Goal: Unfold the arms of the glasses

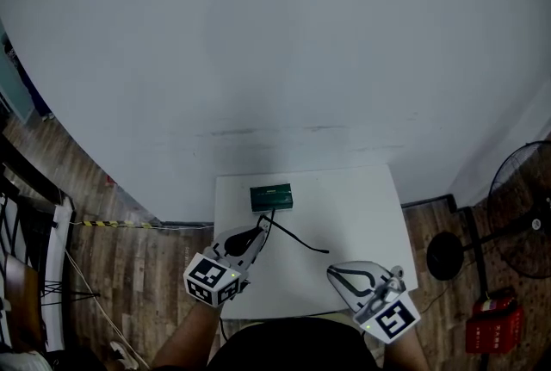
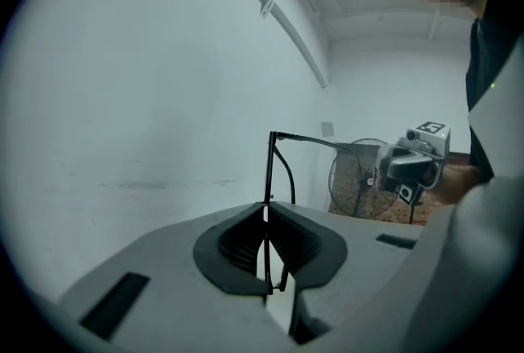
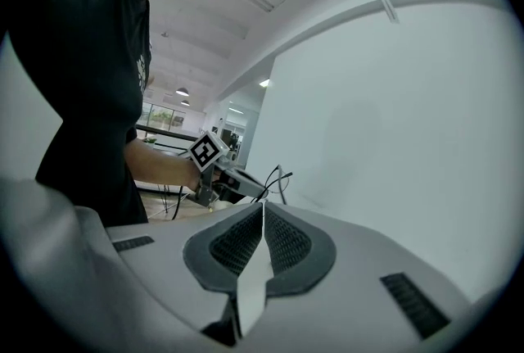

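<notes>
Left gripper view showed the left gripper point(image 2: 266, 212) pinching the glasses point(image 2: 271, 171) by the thin frame, which stood upright out of its pads, held over the table point(image 1: 362, 214). One arm point(image 2: 315, 141) ran level from the frame's top toward the right gripper point(image 2: 412, 161). That gripper's jaws were pressed together on nothing, apart from the arm's tip. Judged from this, the right hand was better placed to swing the arm. Whether a second arm was folded could not be told.
</notes>
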Demonstrator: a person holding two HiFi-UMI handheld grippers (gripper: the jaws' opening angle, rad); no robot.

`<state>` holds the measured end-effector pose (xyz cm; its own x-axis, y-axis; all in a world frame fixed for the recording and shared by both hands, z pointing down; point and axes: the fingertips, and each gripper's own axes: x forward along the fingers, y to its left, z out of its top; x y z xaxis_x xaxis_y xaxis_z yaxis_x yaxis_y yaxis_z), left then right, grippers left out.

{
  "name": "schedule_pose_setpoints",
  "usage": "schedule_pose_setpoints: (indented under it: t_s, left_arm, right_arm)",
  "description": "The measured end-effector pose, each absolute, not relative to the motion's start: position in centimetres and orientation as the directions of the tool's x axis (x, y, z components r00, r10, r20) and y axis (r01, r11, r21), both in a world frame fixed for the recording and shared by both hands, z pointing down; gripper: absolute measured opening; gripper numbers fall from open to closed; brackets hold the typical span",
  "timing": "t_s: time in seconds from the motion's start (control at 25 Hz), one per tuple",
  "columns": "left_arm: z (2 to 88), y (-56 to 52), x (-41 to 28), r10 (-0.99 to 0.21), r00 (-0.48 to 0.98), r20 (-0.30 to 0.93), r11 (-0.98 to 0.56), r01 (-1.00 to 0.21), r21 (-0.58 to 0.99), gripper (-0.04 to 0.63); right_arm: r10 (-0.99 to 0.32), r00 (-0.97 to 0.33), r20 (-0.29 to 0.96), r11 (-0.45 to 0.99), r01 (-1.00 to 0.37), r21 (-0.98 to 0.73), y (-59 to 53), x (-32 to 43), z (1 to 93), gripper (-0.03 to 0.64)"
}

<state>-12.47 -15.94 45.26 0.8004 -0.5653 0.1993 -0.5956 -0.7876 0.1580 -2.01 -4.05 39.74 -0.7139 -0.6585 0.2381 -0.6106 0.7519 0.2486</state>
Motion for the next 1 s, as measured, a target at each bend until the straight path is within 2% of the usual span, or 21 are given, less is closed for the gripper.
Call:
schedule_pose_setpoints:
  t_s: [0.08, 0.16, 0.48, 0.64, 1.0]
  left_arm:
    - [44.6, -16.3, -12.4, -0.581, 0.797, 0.167, -0.772, -0.604, 0.198, 0.020]
    - [43.6, -16.2, -11.8, -0.586, 0.799, 0.135, -0.768, -0.601, 0.221, 0.020]
    - [41.0, -13.9, -7.7, -0.574, 0.816, 0.063, -0.787, -0.571, 0.233, 0.020]
    - [40.6, -12.5, -5.8, -0.568, 0.820, 0.064, -0.800, -0.569, 0.192, 0.020]
    - [41.0, -11.7, -3.8, -0.593, 0.802, 0.076, -0.782, -0.596, 0.182, 0.020]
  right_arm:
    - [-0.637, -0.707, 0.306, 0.771, -0.591, 0.238, -3.7, -2.5, 41.4, 0.006]
    - [-0.630, -0.716, 0.300, 0.776, -0.594, 0.214, -3.9, -3.2, 41.8, 0.006]
    - [-0.662, -0.733, 0.158, 0.745, -0.666, 0.033, -6.6, -3.5, 40.8, 0.069]
    - [-0.683, -0.723, 0.104, 0.723, -0.689, -0.039, -7.6, -2.1, 39.8, 0.074]
    - [-0.618, -0.786, 0.006, 0.773, -0.609, -0.177, -9.2, -1.3, 38.2, 0.075]
